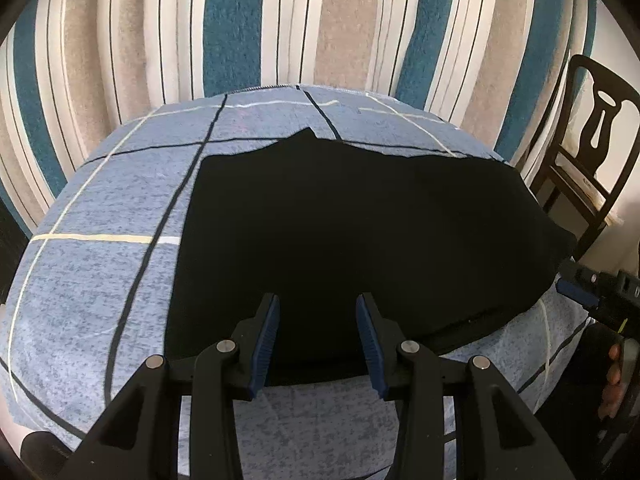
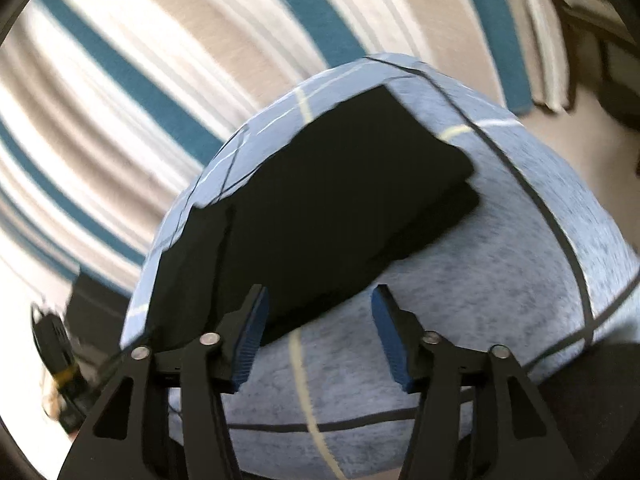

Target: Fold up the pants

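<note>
Both tongs, left gripper (image 1: 318, 336) and right gripper (image 2: 318, 328), released and empty above black pants (image 1: 360, 232) lying folded on the blue checked cushion (image 1: 100, 260); likely to slump unfolded if snagged.

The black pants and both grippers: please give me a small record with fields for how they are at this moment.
garment: black pants, folded, layered edges visible in the right wrist view
surface: blue checked cushion, pants lying flat on it
left gripper: open, fingers over the near edge of the pants, holding nothing
right gripper: open, holding nothing, at the near corner of the pants
background: striped fabric; dark wooden chair on the right
image quality: right wrist view motion-blurred
</note>
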Demonstrator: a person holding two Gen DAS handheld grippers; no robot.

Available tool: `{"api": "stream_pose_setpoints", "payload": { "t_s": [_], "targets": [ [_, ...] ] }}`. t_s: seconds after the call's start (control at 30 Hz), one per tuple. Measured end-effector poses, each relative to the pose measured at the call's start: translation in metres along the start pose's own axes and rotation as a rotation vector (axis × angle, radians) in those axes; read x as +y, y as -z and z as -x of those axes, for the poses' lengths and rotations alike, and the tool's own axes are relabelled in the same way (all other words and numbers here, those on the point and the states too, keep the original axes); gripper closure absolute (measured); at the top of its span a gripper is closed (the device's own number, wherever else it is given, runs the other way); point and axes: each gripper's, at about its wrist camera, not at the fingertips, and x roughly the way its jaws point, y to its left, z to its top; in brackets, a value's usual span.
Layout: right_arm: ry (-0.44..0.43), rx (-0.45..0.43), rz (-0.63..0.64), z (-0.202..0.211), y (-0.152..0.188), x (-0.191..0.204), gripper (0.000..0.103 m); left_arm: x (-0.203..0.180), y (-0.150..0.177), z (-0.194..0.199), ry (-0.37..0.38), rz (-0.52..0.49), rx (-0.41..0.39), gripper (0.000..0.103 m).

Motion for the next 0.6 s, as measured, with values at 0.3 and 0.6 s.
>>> {"api": "stream_pose_setpoints", "payload": {
  "t_s": [0.3,0.6],
  "targets": [
    [-0.043,-0.065,-0.143,-0.009,-0.023,-0.020,0.048,-0.001,0.002,-0.006,-0.003,-0.009,0.001,0.059],
    [-0.048,-0.087,-0.130,-0.014,-0.034,-0.019,0.045,0.000,0.001,-0.010,0.000,-0.006,-0.002,0.058]
  ]
}}
